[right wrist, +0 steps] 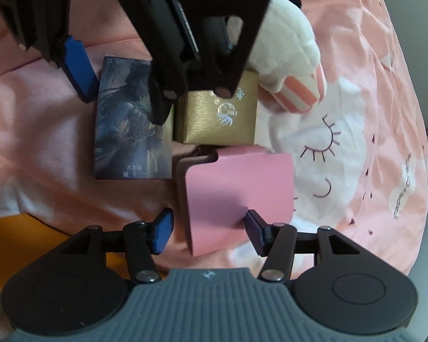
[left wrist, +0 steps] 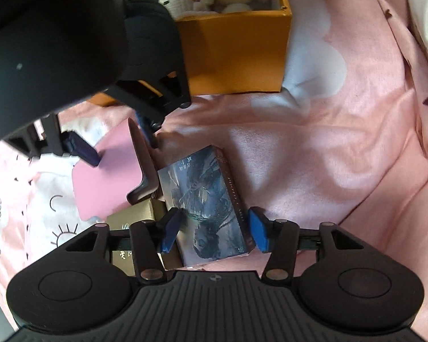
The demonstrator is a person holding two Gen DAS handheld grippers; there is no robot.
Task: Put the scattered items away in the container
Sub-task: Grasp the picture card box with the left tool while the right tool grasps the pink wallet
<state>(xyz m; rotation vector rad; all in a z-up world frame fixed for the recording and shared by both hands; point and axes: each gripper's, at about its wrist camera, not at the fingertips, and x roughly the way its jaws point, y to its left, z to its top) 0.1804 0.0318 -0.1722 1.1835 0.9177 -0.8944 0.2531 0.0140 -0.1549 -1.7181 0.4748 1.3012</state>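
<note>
A dark blue illustrated box point(left wrist: 211, 202) lies on the pink bedding. My left gripper point(left wrist: 214, 232) is open, its blue pads on either side of the box's near end. A pink box point(right wrist: 236, 193) lies beside it, and my right gripper point(right wrist: 209, 229) is open around its near end. A gold box point(right wrist: 218, 116) sits between them. In the left wrist view the pink box point(left wrist: 108, 171) shows with the right gripper point(left wrist: 118, 145) over it. The orange container point(left wrist: 236, 51) stands beyond, holding soft toys.
A white plush toy with a pink striped part point(right wrist: 294, 65) lies next to the gold box. The pink printed bedding point(left wrist: 342, 156) is rumpled, rising in folds to the right. The orange container's edge point(right wrist: 20, 228) shows at the right wrist view's lower left.
</note>
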